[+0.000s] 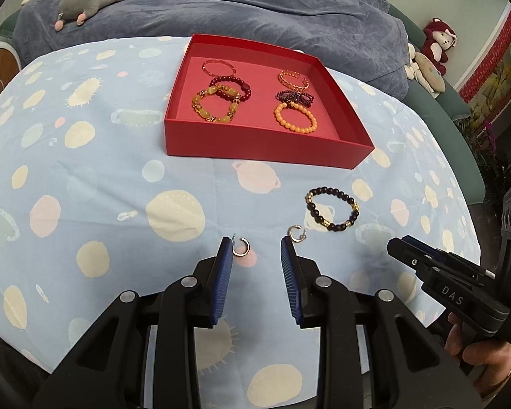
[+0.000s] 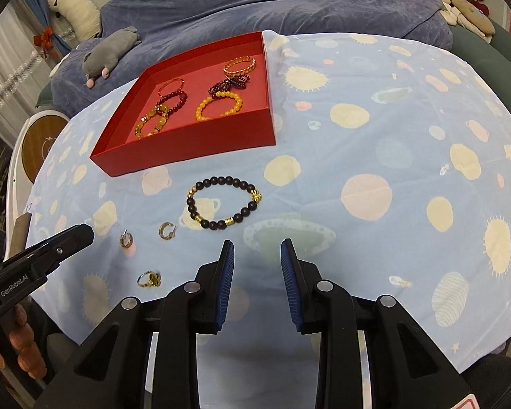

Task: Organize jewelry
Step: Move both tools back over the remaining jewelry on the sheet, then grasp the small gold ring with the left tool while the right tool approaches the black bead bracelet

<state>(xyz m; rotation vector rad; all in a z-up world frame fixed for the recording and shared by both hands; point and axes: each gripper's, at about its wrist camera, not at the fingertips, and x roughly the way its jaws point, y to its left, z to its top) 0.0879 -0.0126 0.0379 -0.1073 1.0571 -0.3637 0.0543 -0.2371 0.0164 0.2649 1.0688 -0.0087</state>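
a red box point(image 1: 265, 146) sits on the far half of a table under a pale blue planet-print cloth point(image 1: 95, 184). inside it lie six bracelets: on its left a thin pink bangle point(image 1: 218, 67), a dark red bead bracelet point(image 1: 233, 88) and a chunky amber bead bracelet point(image 1: 215, 107) overlapping each other; on its right a gold chain bracelet point(image 1: 294, 80), a dark purple bead bracelet point(image 1: 294, 98) and an orange bead bracelet point(image 1: 295, 117).

still out on the cloth, nearer than the box, lies a black bead bracelet point(image 1: 332, 209) with gold spacers. just near-left of it are two small hoop earrings point(image 1: 241, 247), a little apart from each other, and the right wrist view shows a gold ring point(image 2: 149, 279) nearer still, close to the table's near edge.

the left gripper point(image 1: 257, 248) hovers over the earrings with its blue-padded jaws apart and nothing between them. the right gripper point(image 2: 257, 250) hangs just near the black bracelet, jaws likewise apart and empty. a grey plush animal point(image 1: 88, 0) lies on the blue-covered bed point(image 1: 255, 6) beyond the table.
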